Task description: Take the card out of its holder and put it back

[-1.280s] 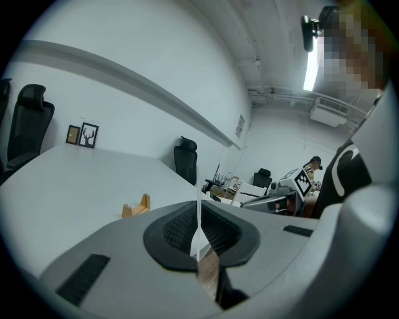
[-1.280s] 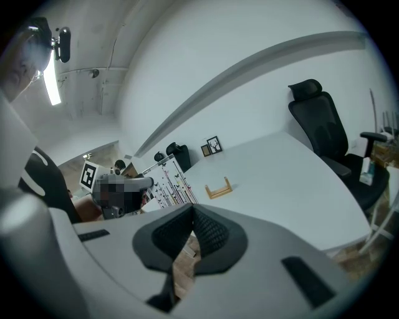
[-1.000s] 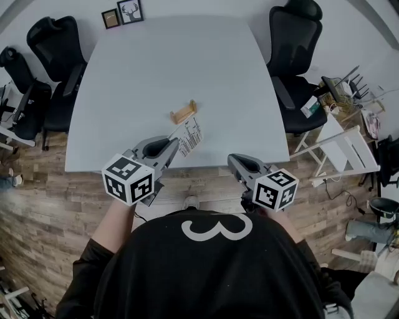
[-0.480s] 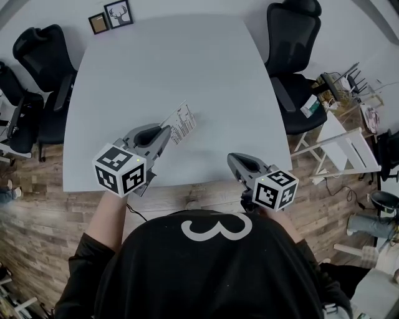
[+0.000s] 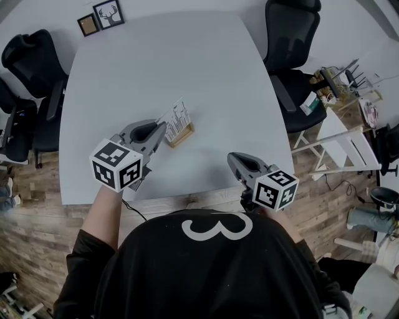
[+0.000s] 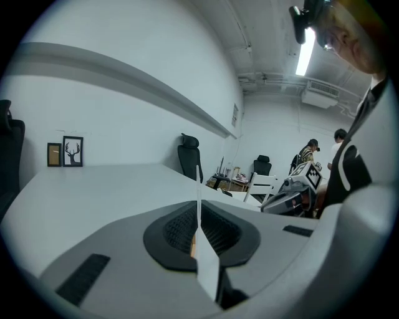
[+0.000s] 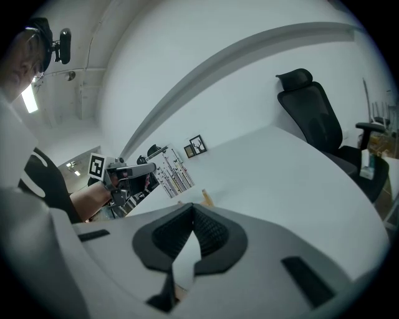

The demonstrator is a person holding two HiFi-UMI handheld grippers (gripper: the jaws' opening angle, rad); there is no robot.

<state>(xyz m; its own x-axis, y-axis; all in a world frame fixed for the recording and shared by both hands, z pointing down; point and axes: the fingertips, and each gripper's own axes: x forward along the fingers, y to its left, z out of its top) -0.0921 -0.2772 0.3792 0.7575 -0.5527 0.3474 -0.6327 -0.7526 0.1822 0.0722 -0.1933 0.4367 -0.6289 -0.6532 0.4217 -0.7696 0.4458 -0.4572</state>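
So the card [image 5: 175, 118] was pinched edge-on in your left gripper [image 5: 161, 129], jaws clamped tight on it. It was tilted up right over the little wooden holder [image 5: 180, 136]; honestly couldn't tell if its bottom edge was in the slot. The holder sat on the white table [image 5: 206, 68] toward the near edge, a bit left of middle. Your right gripper [image 5: 232, 159] hung over the near edge, well apart, with its jaws together on nothing. Two picture frames [image 5: 100, 17] stood at the far left corner.

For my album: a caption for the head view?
Left tool grips the card at the holder; right tool shut and empty.
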